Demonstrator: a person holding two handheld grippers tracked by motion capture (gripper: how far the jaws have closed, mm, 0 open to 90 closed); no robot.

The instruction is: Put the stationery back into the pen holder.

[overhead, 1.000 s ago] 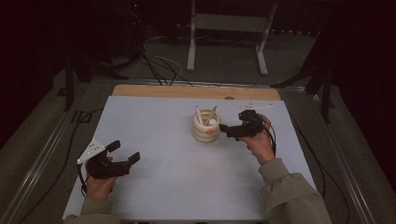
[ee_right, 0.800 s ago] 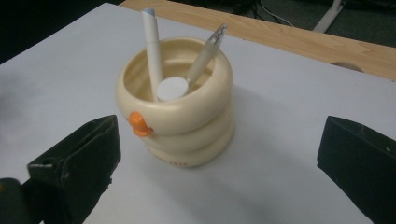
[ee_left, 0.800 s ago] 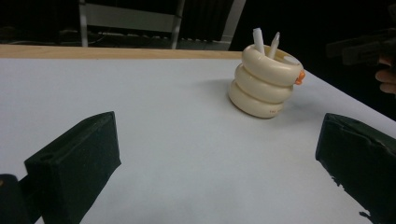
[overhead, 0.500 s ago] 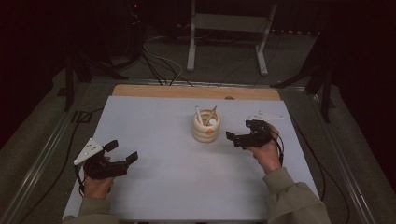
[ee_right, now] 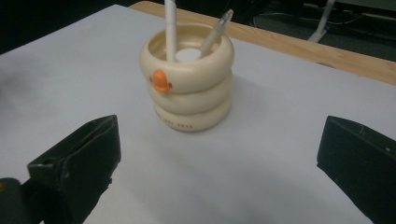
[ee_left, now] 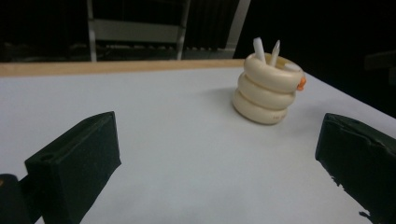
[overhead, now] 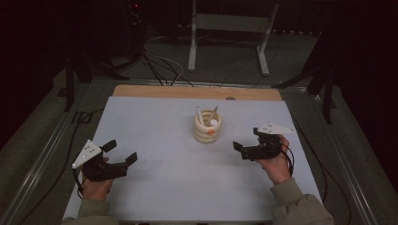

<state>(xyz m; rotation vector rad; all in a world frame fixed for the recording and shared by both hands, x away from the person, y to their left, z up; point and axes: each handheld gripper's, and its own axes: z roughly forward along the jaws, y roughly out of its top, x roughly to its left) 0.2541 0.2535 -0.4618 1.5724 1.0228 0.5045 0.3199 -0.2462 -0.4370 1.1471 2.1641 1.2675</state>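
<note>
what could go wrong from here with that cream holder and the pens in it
The cream holder is a tall stack of rings standing free on the table; a sideways nudge from the open right tool might tip it. The pens lean loosely above the rim, so closing on one might drag the holder along.

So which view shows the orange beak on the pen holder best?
The right gripper view: the orange beak faces the camera on the pen holder. The left gripper view catches it edge-on; the high view shows a small orange speck.
</note>
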